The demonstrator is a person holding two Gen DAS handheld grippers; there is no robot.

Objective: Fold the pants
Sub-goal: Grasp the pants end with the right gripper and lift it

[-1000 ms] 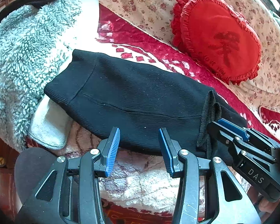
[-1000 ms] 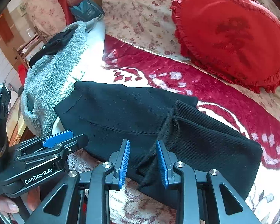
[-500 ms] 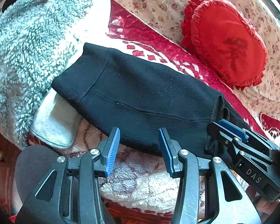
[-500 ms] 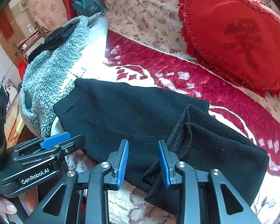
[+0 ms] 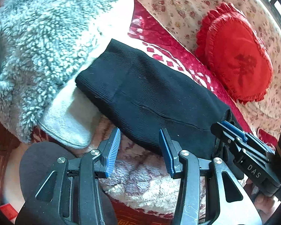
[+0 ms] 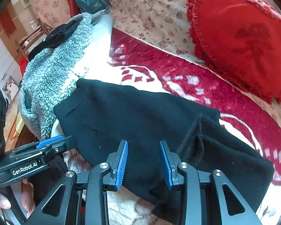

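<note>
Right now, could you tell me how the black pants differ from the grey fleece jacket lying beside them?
The black pants are a smooth, fine-ribbed knit; the grey fleece jacket is shaggy, with a pale lining showing. The pants are folded flat with one end doubled over; the jacket lies in a loose heap. The pants sit directly ahead of both grippers; the jacket lies off to the left. Both rest on the red patterned blanket, and their edges meet.

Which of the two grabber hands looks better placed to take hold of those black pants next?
Probably the right gripper: the black pants lie under its open fingers, which have just been opening. The left gripper sits at the near edge, mostly over the blanket.
</note>
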